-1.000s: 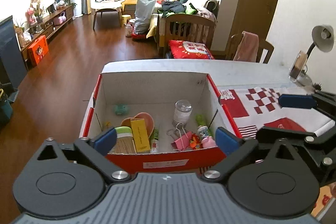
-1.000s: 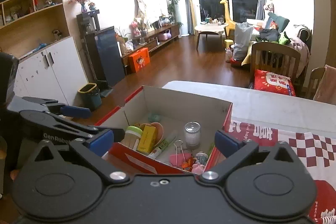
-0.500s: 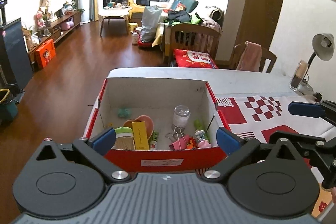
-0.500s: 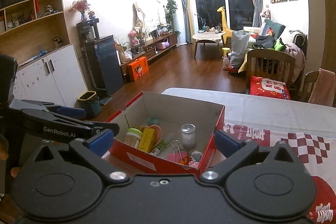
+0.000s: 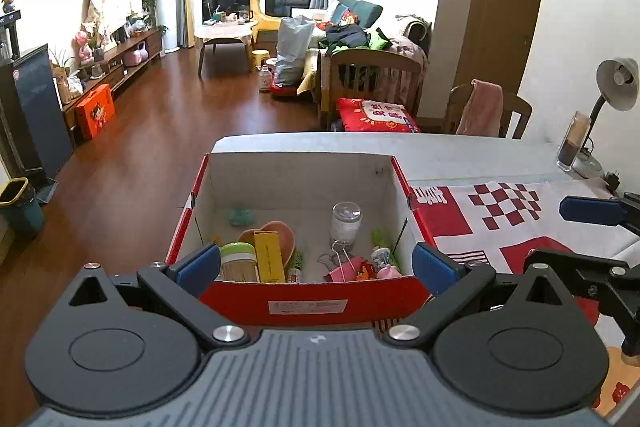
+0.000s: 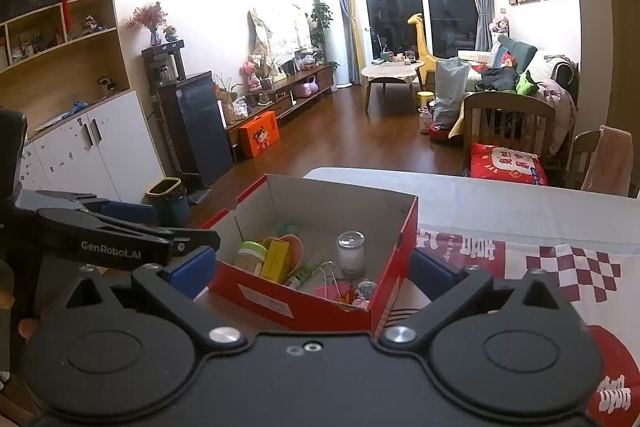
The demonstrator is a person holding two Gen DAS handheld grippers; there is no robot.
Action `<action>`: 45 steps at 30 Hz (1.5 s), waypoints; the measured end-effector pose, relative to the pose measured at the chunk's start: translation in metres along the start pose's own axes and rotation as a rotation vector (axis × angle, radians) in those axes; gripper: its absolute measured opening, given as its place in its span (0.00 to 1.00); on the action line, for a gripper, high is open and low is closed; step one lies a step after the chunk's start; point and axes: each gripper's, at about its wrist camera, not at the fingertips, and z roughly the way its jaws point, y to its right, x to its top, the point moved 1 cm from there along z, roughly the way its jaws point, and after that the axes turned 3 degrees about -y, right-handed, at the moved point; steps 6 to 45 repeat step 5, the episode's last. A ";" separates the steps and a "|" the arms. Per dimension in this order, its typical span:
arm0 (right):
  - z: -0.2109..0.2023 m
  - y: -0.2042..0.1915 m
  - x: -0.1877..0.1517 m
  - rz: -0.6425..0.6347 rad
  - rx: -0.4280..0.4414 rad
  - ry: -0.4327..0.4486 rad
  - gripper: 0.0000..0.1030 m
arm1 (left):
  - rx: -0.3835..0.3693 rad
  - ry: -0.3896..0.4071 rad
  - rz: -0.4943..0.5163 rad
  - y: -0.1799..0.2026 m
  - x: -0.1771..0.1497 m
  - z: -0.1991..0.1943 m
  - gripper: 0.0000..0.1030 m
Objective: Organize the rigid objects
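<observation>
**Both grippers held back from the filled box**

The red box point(image 5: 308, 303) on the table point(image 5: 460, 155) holds the jar point(image 5: 346, 223), yellow carton point(image 5: 269, 255) and clips. Left gripper point(image 5: 316, 263) and right gripper point(image 6: 312, 267) hover with jaws apart, empty. This fits sorting finished or about to start; any reach should come down from above, clear of the walls

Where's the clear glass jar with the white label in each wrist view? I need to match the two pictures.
Left wrist: glass jar, right of centre, upright inside the red box, right of the yellow carton.
Right wrist: glass jar, centre, near the box's right wall.
Shared landmark: the yellow carton.
</observation>
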 end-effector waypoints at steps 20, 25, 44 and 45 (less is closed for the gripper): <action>-0.002 0.014 -0.007 0.010 -0.023 -0.008 1.00 | 0.000 -0.018 0.000 0.007 -0.001 0.004 1.00; -0.002 0.014 -0.007 0.010 -0.023 -0.008 1.00 | 0.000 -0.018 0.000 0.007 -0.001 0.004 1.00; -0.002 0.014 -0.007 0.010 -0.023 -0.008 1.00 | 0.000 -0.018 0.000 0.007 -0.001 0.004 1.00; -0.002 0.014 -0.007 0.010 -0.023 -0.008 1.00 | 0.000 -0.018 0.000 0.007 -0.001 0.004 1.00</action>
